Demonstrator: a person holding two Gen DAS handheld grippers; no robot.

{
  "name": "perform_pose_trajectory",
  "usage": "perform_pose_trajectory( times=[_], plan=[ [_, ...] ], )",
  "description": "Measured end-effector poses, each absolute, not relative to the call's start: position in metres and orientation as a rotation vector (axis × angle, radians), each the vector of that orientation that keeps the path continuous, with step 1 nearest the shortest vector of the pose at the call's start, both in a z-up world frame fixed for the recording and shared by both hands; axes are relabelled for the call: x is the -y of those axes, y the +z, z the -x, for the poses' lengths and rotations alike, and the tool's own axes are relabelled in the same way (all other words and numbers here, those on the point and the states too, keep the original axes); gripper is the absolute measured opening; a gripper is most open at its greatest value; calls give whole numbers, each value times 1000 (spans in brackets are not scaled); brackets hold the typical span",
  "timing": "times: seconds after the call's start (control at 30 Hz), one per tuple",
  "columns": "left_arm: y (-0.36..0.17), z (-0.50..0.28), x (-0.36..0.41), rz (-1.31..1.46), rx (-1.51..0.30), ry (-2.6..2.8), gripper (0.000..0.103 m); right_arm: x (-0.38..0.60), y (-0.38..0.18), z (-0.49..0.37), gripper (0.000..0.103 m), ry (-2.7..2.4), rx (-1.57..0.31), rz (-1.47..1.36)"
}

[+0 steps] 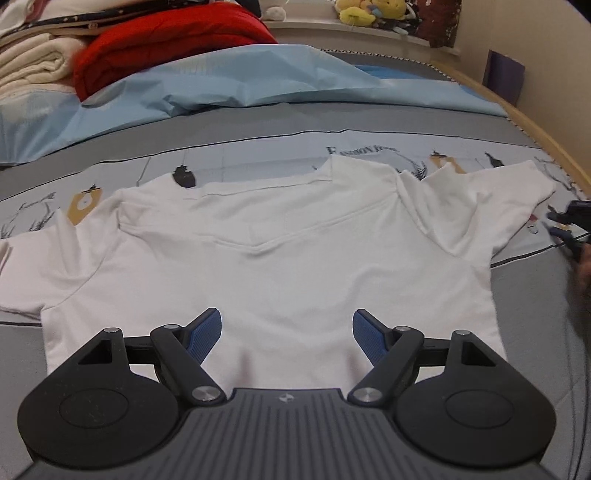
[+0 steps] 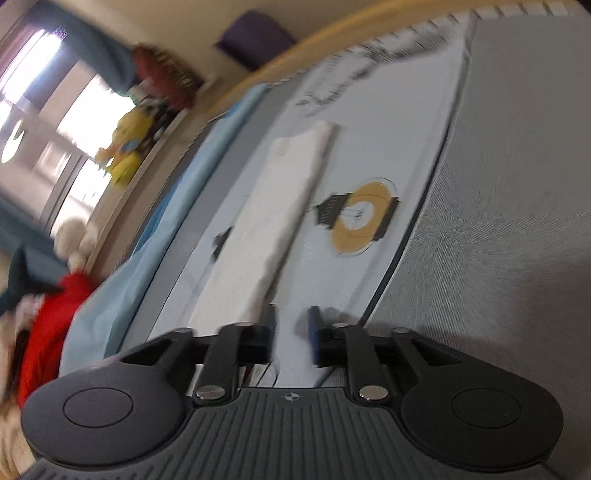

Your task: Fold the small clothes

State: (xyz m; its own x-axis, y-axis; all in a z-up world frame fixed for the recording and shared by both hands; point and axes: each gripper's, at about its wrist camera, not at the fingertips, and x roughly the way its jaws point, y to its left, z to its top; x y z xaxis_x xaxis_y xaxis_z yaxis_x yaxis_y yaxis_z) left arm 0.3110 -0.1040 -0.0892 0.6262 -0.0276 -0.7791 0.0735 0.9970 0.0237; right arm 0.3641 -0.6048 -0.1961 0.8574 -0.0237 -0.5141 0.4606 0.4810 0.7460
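Observation:
A white T-shirt (image 1: 280, 254) lies flat on the bed, collar away from me, both sleeves spread out. My left gripper (image 1: 287, 332) hovers over the shirt's near hem, jaws wide open and empty. The right gripper (image 1: 569, 225) shows at the right edge of the left wrist view, beside the shirt's right sleeve. In the blurred, tilted right wrist view the right gripper (image 2: 292, 328) has a narrow gap between its blue pads, nothing in it, next to the edge of the white shirt (image 2: 273, 221).
The bed has a grey and pale blue printed cover (image 1: 258, 158). A light blue sheet (image 1: 229, 85), a red blanket (image 1: 162, 40) and folded cream bedding (image 1: 33, 62) lie at the far side. Plush toys (image 1: 369, 14) sit on a shelf. A wooden bed edge (image 1: 546, 136) runs at right.

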Motion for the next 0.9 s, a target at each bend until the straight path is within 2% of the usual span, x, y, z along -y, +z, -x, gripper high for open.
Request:
perform_pose_trajectory(
  times=[0.37,0.43,0.5,0.7,0.9],
  plan=[
    [-105,-317,99,-62,-938,-62,83,622,-214,-416,23,-329,-332,-1098],
    [-104,-315,99,-66,-930,-70,83,618,-212,-419,21,-344,-326,-1083],
    [-102,-314,100,-69,-927,-69,83,613,-210,-416,5,-386,-336,-1058],
    [-88,-318,84,-9,-911,-35,83,612,-177,-387,0,-604,-316,-980],
    [-71,-318,57,56,-887,14,83,592,-142,-344,1,-671,-294,-948]
  ],
)
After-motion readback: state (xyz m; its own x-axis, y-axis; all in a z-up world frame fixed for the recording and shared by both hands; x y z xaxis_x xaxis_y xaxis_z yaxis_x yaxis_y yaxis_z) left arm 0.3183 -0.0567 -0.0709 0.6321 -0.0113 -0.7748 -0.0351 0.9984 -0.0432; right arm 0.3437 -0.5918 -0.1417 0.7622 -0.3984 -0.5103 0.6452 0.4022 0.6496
